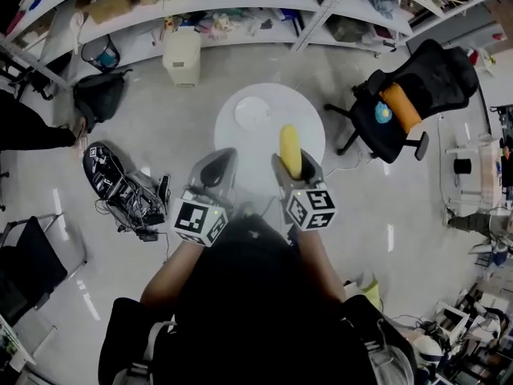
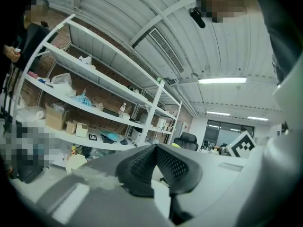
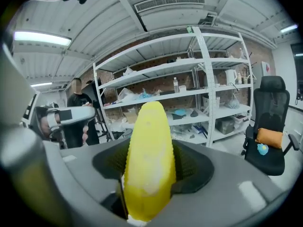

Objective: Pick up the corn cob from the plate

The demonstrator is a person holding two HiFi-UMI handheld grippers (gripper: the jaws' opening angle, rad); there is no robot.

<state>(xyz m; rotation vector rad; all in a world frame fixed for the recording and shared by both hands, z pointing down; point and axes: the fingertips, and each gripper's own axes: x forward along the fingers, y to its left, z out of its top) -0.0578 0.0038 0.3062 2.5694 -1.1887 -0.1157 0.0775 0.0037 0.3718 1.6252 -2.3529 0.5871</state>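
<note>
Grips corn (image 1: 289,149) in right gripper (image 1: 295,167) over round table (image 1: 311,120), left gripper (image 1: 218,167) alongside, jaws together; plate (image 1: 252,112) beyond, chair (image 1: 409,103) at right.

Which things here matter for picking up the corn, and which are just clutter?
Job: corn cob, clamped in the right gripper; white plate; round table.

Lying about: office chair with orange cushion; white bin; black bag; shelves.
</note>
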